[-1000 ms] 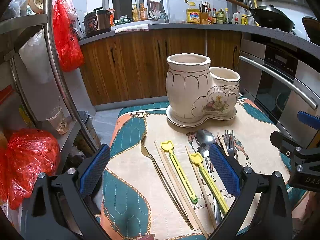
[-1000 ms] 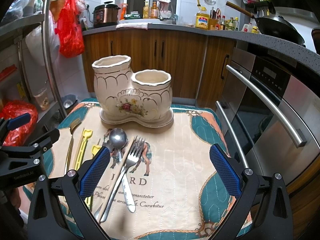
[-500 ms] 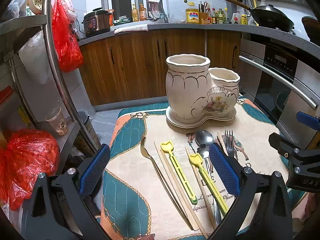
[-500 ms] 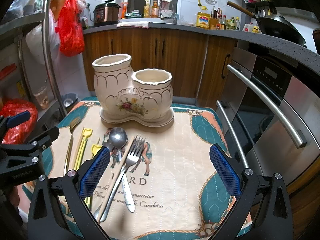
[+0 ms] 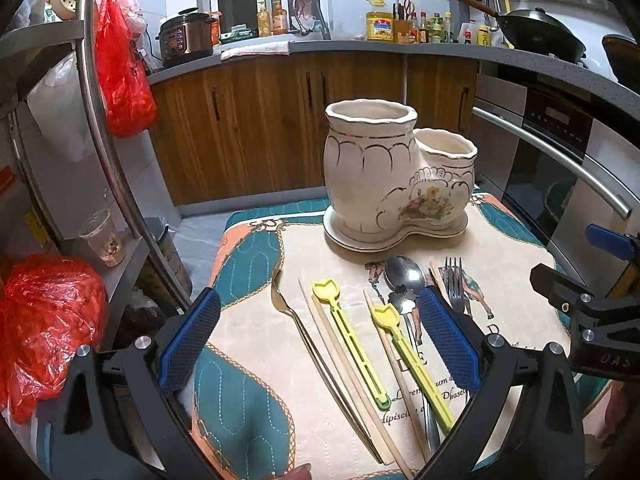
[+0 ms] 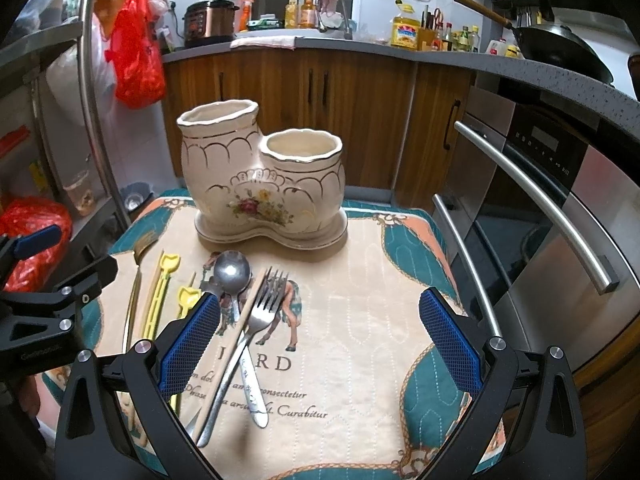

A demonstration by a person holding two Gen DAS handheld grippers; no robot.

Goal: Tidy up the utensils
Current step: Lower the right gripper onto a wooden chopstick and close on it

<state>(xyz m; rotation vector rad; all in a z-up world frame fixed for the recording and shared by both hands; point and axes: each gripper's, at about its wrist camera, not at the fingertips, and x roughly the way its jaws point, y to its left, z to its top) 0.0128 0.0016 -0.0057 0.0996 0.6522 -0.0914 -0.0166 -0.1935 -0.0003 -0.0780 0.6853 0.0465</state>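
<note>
A cream ceramic two-pot utensil holder (image 5: 396, 184) (image 6: 260, 184) stands empty at the far side of a patterned mat (image 5: 248, 360) (image 6: 360, 320). In front of it lie a spoon (image 5: 402, 272) (image 6: 232, 272), a fork (image 5: 454, 284) (image 6: 264, 300), two yellow plastic utensils (image 5: 352, 336) (image 6: 160, 292), wooden chopsticks (image 5: 344, 364) and a metal utensil (image 5: 308, 344). My left gripper (image 5: 320, 340) hovers open and empty above the yellow utensils. My right gripper (image 6: 320, 336) hovers open and empty over the mat, right of the fork.
An oven with a steel handle (image 6: 532, 204) stands close on the right. A metal rack with red bags (image 5: 44, 320) and a plastic cup (image 5: 102, 238) is on the left. Wooden cabinets (image 6: 320, 100) stand behind the mat.
Both grippers have shifted only slightly. Nothing on the mat has moved.
</note>
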